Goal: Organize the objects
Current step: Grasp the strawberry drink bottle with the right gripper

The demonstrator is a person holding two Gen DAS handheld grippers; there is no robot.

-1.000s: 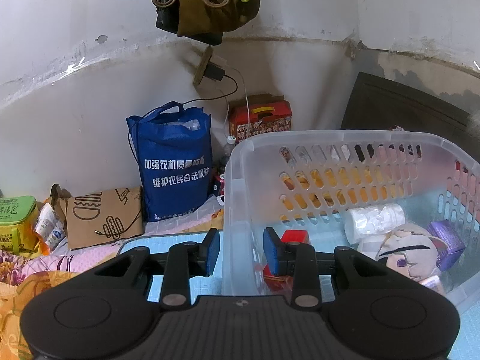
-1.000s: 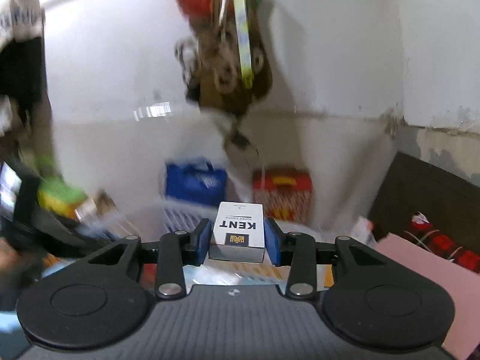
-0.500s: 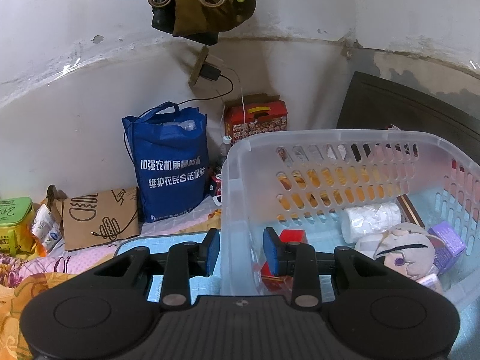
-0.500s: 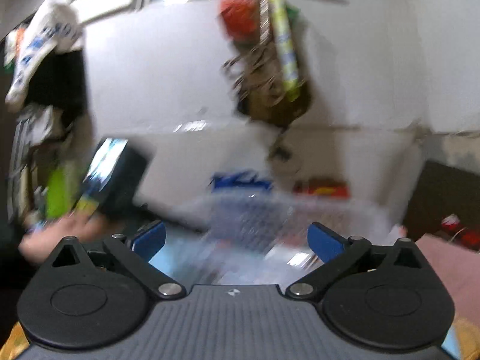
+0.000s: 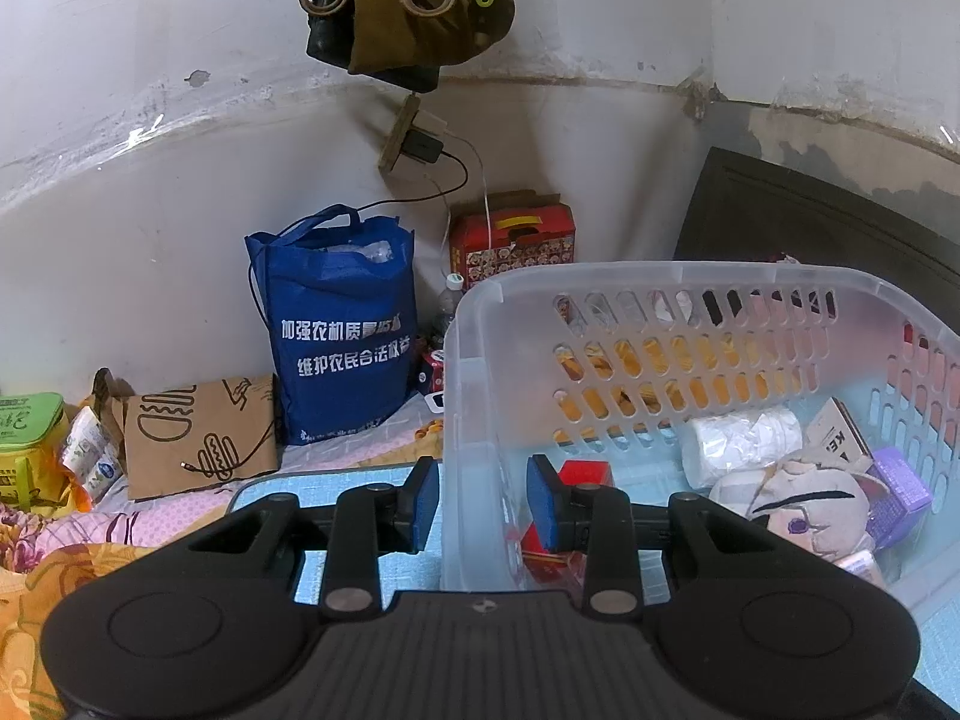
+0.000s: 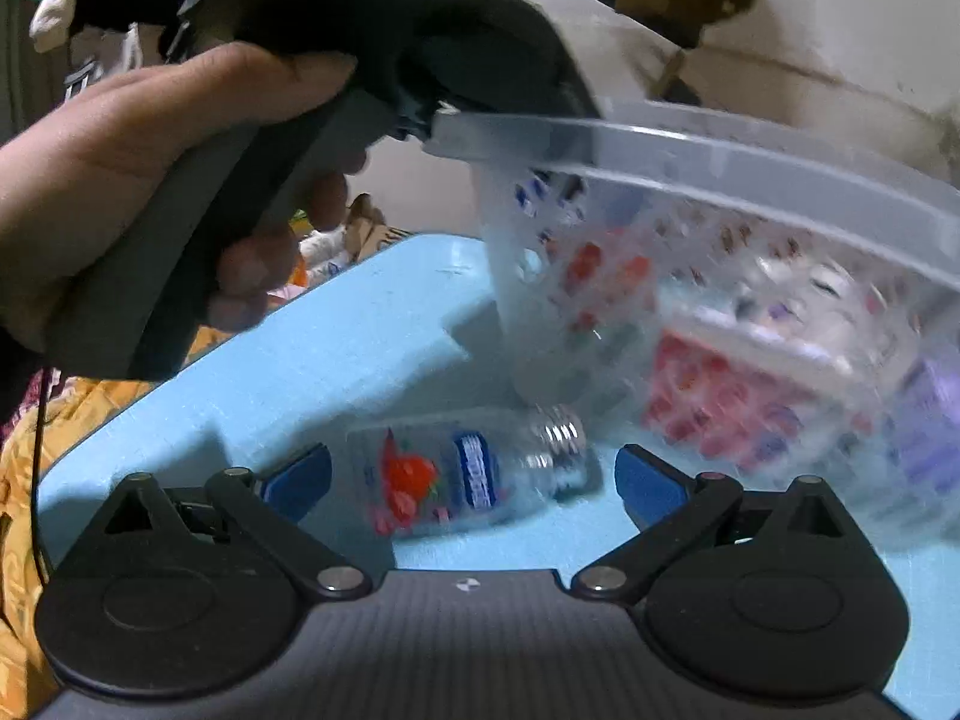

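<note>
A clear plastic basket (image 5: 660, 276) stands on the light blue table (image 5: 360, 480). My left gripper (image 5: 480, 504) is shut on its near left corner, one pad outside the wall and one inside. The basket holds a red box (image 5: 585, 471), a white roll (image 5: 744, 444), a plush toy (image 5: 798, 510), a white KENT box (image 5: 840, 438) and a purple box (image 5: 900, 486). In the right wrist view a clear bottle (image 6: 432, 480) with a red and blue label lies on its side on the table (image 6: 336, 330) beside the basket (image 6: 750, 156). My right gripper (image 6: 474, 474) is wide open, its pads either side of the bottle and not touching it.
A hand (image 6: 120, 180) holds the left gripper at the basket rim. By the wall stand a blue tote bag (image 5: 342, 330), a red carton (image 5: 513, 240), a brown paper bag (image 5: 198, 438) and a green bag (image 5: 24, 438). A dark board (image 5: 828, 228) leans behind the basket. Floral cloth (image 6: 18, 480) lies left of the table.
My right gripper let go of the white KENT box, opened wide and dropped down to the table by the bottle. The box now lies in the basket. The left gripper kept still.
</note>
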